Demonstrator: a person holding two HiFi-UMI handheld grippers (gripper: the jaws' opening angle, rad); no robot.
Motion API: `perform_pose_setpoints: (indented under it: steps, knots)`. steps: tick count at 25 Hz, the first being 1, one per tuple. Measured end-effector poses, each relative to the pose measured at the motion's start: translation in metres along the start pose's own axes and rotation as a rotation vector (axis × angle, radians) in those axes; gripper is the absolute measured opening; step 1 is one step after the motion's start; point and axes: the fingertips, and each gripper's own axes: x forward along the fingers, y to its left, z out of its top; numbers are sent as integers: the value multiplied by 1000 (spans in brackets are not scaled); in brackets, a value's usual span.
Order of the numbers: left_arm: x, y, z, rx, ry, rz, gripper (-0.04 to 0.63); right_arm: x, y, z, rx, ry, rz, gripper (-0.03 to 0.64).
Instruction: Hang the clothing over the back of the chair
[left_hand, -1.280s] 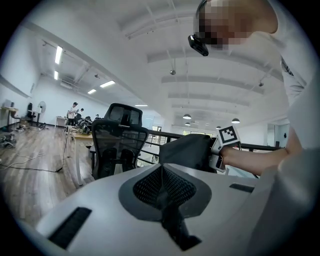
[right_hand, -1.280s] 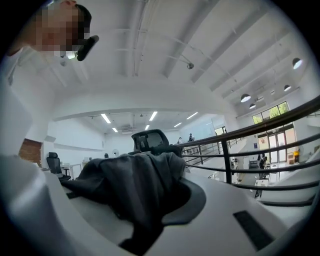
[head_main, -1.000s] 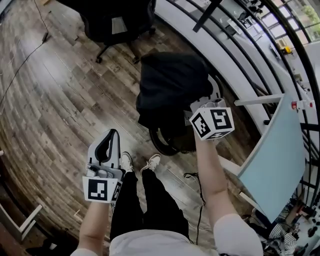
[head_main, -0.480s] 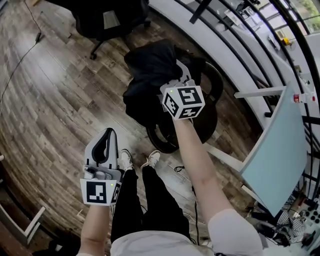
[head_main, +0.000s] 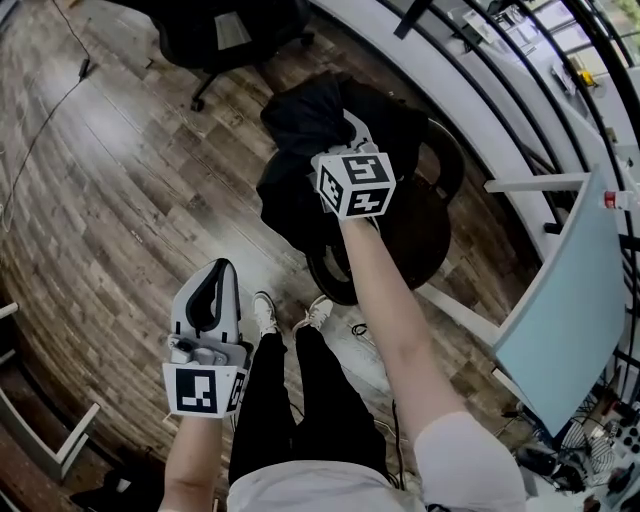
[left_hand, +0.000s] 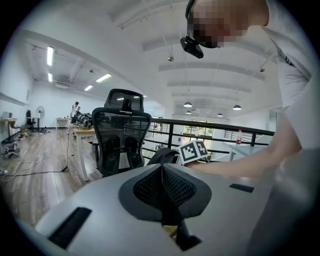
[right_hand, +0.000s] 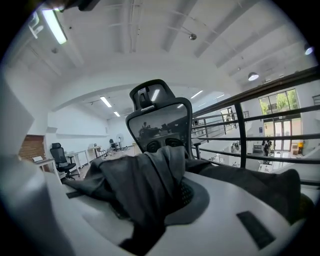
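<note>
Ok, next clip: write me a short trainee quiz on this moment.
1. True or false: the left gripper has its jaws closed on the dark garment.
2. What is the right gripper gripping? A) the dark garment B) a floor cable C) a bottle
3. In the right gripper view, what piece of furniture stands behind the garment?
Key: 1 false, its jaws are together with nothing between them; 2 A; 3 a mesh office chair.

Open-plan office, mesh swivel chairs (left_hand: 122, 135), desks (left_hand: 85, 132), ceiling strip lights (left_hand: 50, 56), wood floor (head_main: 120, 200)
</note>
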Motion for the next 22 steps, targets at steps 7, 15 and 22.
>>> perform_pose_setpoints:
  steps: [7, 15, 22]
  knots:
    - [-2, 9, -4, -14, 7, 15, 28, 24, 2, -27, 12, 91, -21, 66]
    - [-7, 13, -7, -29, 9, 17, 28, 35, 10, -36, 24, 189, 24, 138]
    - [-13, 15, -1, -31, -7, 14, 28, 30, 20, -34, 45, 255, 77, 182]
